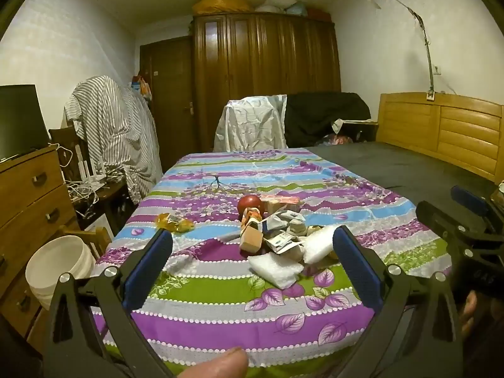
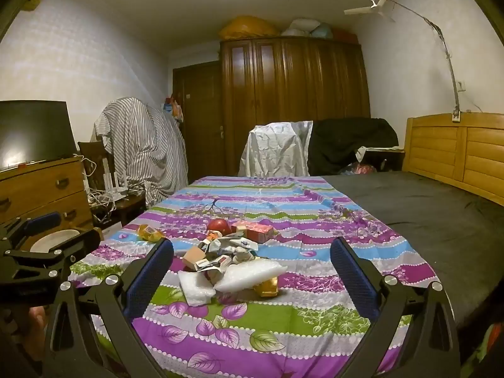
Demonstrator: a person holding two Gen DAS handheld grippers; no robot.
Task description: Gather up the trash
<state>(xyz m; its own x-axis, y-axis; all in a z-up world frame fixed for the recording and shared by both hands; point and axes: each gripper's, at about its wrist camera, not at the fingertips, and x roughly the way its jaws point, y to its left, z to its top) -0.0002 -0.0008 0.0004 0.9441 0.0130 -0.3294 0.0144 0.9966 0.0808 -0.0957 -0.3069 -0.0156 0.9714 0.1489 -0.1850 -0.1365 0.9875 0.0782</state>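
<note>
A pile of trash lies on the striped floral bedsheet: white foam wrap, crumpled paper, small cartons, a red apple and a pink box. A yellow wrapper lies apart to the left. The pile also shows in the right wrist view, with a gold wrapper. My left gripper is open and empty, short of the pile. My right gripper is open and empty, also short of it.
A white bucket stands on the floor left of the bed, beside a wooden dresser. A wardrobe, covered chairs and a wooden headboard stand behind. Dark sheet covers the bed's right side.
</note>
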